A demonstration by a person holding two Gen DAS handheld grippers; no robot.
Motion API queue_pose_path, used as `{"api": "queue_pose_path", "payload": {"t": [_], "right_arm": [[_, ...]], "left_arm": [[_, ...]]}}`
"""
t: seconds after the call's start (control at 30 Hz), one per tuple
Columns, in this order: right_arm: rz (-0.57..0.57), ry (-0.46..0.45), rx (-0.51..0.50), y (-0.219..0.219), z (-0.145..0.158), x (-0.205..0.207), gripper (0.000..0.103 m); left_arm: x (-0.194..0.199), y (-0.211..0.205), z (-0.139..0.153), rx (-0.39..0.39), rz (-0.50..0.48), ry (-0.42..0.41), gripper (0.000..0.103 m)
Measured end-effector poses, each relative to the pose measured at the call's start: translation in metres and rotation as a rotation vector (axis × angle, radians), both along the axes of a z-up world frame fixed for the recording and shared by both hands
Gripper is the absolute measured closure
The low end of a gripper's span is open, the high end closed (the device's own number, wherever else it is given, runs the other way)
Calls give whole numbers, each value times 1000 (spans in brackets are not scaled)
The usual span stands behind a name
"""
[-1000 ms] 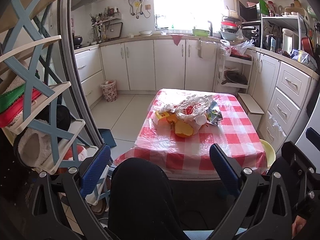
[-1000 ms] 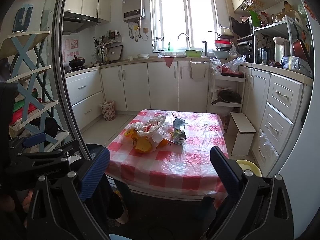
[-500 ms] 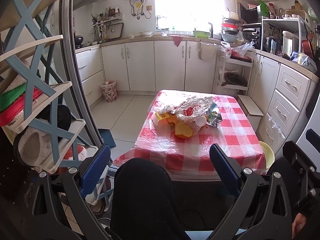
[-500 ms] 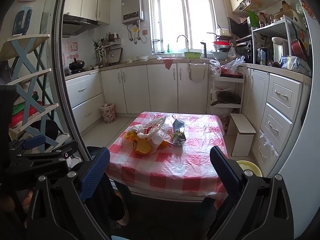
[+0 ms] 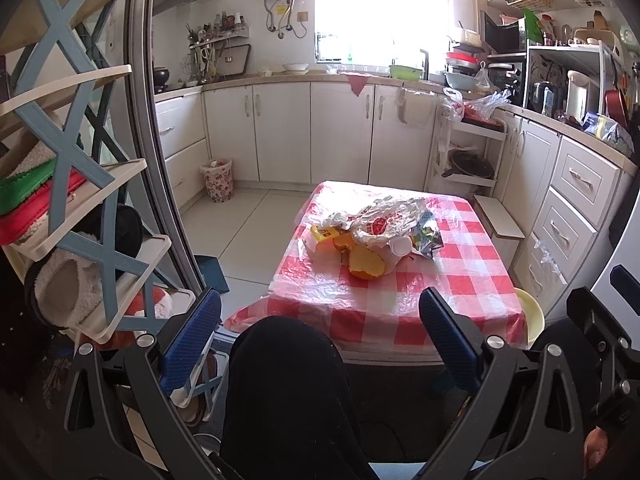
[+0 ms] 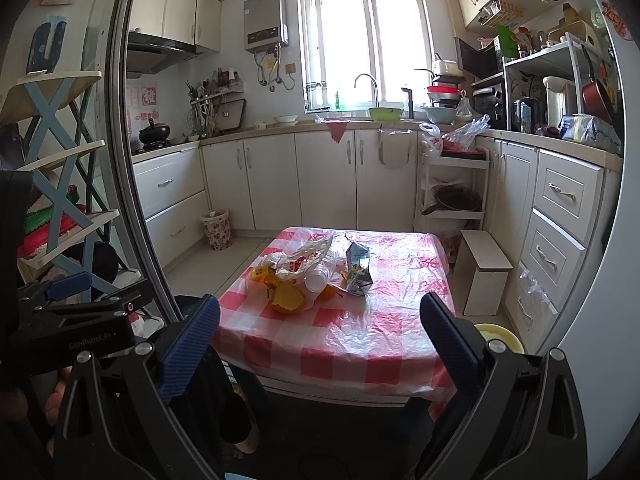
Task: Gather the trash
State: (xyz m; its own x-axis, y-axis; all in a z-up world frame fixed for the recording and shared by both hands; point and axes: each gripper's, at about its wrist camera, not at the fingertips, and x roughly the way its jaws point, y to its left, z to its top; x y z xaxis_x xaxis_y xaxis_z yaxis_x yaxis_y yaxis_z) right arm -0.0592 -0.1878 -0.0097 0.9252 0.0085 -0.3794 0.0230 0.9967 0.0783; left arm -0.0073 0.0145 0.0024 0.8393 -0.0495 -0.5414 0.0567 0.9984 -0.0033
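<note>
A heap of trash (image 5: 376, 232) lies on the red-checked table (image 5: 448, 280): crumpled plastic bags, orange peel (image 5: 366, 266), a white cup (image 5: 402, 246) and a flattened carton (image 6: 358, 270). In the right wrist view the same trash (image 6: 308, 276) sits left of the table's (image 6: 384, 320) middle. My left gripper (image 5: 320, 336) is open and empty, well short of the table, above a person's dark-clothed knee (image 5: 288, 380). Also open and empty, my right gripper (image 6: 320, 340) hangs before the near table edge. The left gripper's body (image 6: 76, 320) shows at the right view's left edge.
A flowered waste bin (image 5: 218, 179) stands on the floor by the back-left cabinets. A shoe rack (image 5: 80, 208) fills the left side beside a door frame. A small white stool (image 5: 500, 224) and a yellow basin (image 5: 532, 316) sit right of the table, near drawers.
Both views have crept slightly forward and up towards the table. The trash has not moved and both grippers stay open.
</note>
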Motion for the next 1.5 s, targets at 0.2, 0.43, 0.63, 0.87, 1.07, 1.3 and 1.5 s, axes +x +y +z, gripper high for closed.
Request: {"api": "queue_pose_path", "payload": {"t": [0.2, 0.43, 0.63, 0.87, 1.07, 1.3, 1.5], "right_arm": [[-3, 23, 12, -3, -9, 7, 7], [0, 45, 28, -9, -17, 12, 7], [-27, 53, 55, -20, -21, 15, 7], [-51, 61, 59, -30, -27, 21, 7], [-108, 70, 63, -50, -37, 33, 7], [-149, 115, 74, -77, -56, 64, 7], [-137, 134, 79, -87, -66, 98, 7]], "left_arm": [[5, -2, -7, 2, -8, 43, 8], [18, -4, -15, 10, -4, 61, 8], [41, -25, -26, 48, -57, 57, 8], [64, -50, -27, 63, -93, 22, 8], [123, -103, -42, 121, -168, 21, 8], [212, -161, -74, 159, -188, 87, 8], [275, -185, -97, 179, -187, 154, 36]]}}
